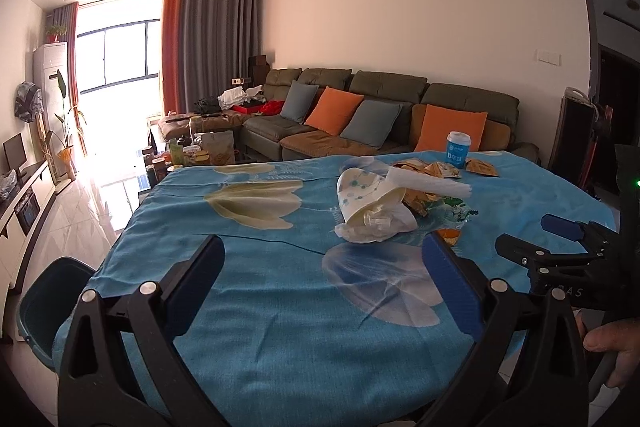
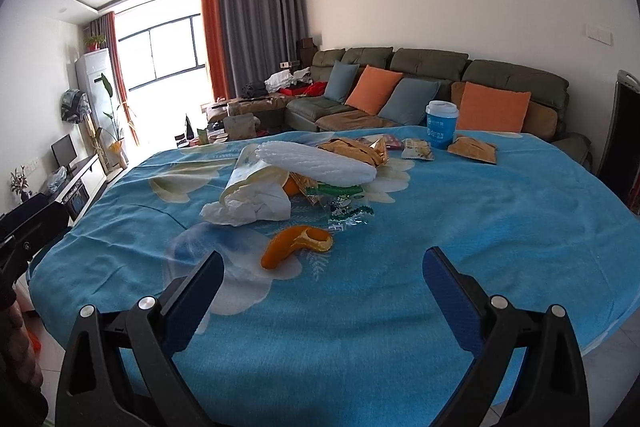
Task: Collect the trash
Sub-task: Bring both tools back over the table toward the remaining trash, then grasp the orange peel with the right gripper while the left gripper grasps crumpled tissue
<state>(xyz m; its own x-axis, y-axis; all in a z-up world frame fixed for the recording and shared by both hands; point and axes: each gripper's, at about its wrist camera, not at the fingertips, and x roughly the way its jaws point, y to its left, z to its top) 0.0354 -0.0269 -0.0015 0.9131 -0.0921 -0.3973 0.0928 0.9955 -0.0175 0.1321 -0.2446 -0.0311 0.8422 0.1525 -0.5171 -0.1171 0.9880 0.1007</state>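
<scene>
Trash lies in a heap mid-table: a tipped paper cup (image 1: 366, 197) (image 2: 248, 173) stuffed with crumpled tissue (image 1: 374, 223) (image 2: 244, 207), a white foam sheet (image 1: 428, 183) (image 2: 316, 163) across it, and snack wrappers (image 1: 438, 169) (image 2: 356, 149) behind. An orange peel (image 2: 296, 245) lies nearest, beside clear green-printed wrappers (image 2: 346, 207). A blue lidded cup (image 1: 458, 149) (image 2: 440, 123) stands upright at the far edge. My left gripper (image 1: 322, 269) and right gripper (image 2: 323, 277) both hover open over the cloth, short of the heap, holding nothing. The right gripper (image 1: 560, 227) also shows at the right in the left wrist view.
A blue floral cloth (image 1: 256, 307) (image 2: 480, 227) covers the round table. A teal chair (image 1: 44, 303) stands at its left edge. Behind are a green sofa (image 1: 400, 107) (image 2: 440, 83) with cushions and a cluttered coffee table (image 1: 192, 151). A hand (image 1: 612, 351) holds the right gripper.
</scene>
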